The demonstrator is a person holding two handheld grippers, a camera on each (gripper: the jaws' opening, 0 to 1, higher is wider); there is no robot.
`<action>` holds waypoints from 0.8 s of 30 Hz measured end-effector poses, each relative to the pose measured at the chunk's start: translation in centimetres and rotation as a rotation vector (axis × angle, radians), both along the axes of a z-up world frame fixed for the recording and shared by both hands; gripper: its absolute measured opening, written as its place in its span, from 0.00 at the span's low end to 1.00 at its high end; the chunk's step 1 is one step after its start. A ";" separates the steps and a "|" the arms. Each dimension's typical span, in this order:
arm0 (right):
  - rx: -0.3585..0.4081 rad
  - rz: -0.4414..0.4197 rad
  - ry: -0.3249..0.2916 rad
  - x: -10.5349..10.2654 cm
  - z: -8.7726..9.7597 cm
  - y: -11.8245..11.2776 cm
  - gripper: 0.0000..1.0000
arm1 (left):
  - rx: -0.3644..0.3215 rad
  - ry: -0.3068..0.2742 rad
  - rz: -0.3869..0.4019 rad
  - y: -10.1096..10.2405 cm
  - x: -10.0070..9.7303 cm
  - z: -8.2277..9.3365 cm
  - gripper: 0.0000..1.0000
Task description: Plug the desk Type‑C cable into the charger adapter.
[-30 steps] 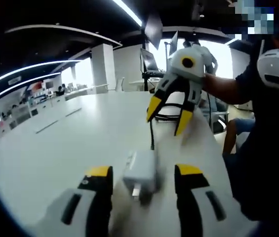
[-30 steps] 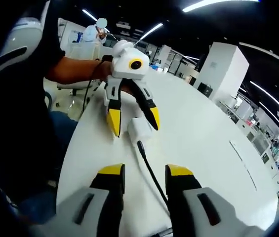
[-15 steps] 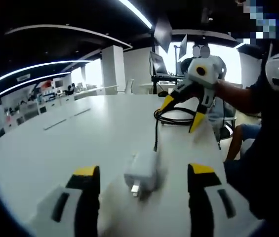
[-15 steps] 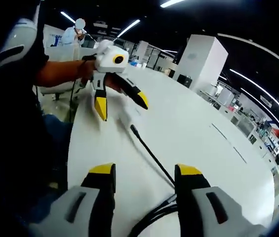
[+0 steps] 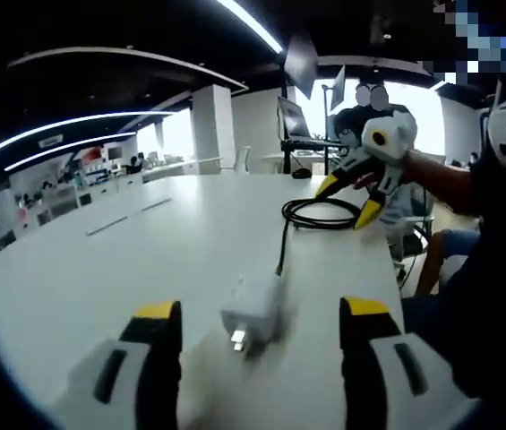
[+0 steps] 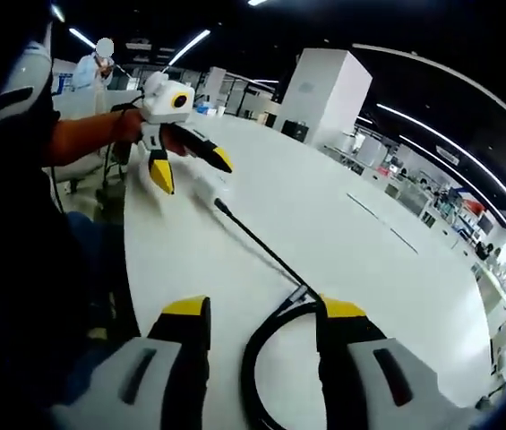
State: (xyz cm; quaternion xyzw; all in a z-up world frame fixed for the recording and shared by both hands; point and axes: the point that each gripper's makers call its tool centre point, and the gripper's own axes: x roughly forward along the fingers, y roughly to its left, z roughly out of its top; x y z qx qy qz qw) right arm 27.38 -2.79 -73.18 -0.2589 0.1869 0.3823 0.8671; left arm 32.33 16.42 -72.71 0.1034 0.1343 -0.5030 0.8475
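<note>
Lying prongs-toward-camera, charger adapter (image 5: pixel 251 309) fronts the cable (image 5: pixel 281 240) lengthwise (both jaws wide, empty).

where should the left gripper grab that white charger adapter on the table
Across the two flat side faces of the white charger adapter, coming straight ahead from the left gripper, whose open jaws already flank it. Its prongs face the camera and its far end faces the black cable, so a grip at mid-body would likely leave the far end free.
</note>
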 end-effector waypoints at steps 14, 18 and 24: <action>0.002 -0.083 0.041 -1.7 -1.2 -2.1 0.40 | 0.013 0.010 0.029 0.3 -0.2 -0.8 0.64; 0.001 -0.098 0.048 -1.7 -1.5 -2.6 0.37 | 0.019 0.015 0.034 0.1 -0.1 -1.0 0.62; -0.013 -0.104 0.063 -1.7 -2.1 -3.0 0.33 | 0.030 0.015 0.034 -0.4 0.3 -1.2 0.59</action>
